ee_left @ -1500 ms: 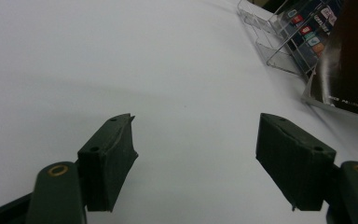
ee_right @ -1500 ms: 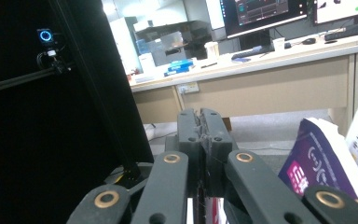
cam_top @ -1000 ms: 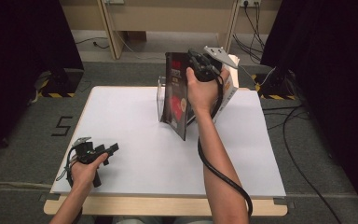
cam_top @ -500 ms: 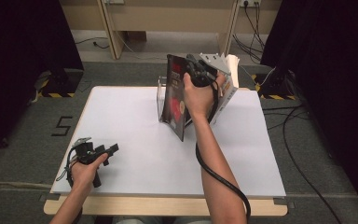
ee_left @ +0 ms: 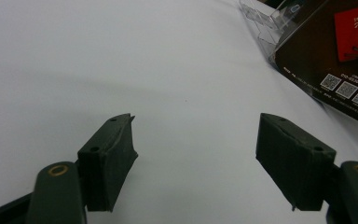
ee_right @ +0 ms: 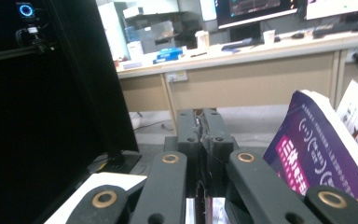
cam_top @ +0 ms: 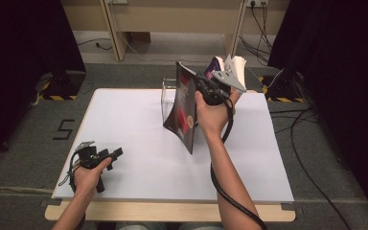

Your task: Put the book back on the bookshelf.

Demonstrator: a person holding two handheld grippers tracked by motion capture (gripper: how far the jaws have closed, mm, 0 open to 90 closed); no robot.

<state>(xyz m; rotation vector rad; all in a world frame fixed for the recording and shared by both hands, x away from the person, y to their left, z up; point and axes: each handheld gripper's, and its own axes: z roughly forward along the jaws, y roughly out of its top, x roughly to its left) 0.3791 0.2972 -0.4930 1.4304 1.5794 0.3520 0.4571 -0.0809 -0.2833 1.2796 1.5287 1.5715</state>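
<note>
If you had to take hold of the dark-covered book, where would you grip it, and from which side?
Grip the dark-covered book at its top edge, coming from above. It stands tilted, leaning from the clear stand, so that thin edge is free. The right gripper, jaws shut, already pinches it there.

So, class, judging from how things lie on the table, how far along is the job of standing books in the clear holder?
Done: a purple book and a white one lean behind the clear holder. In hand: the right gripper is shut on the dark book's top edge, the book tilted, its lower corner near the table. Left: seating and releasing it. The left gripper rests open.
</note>
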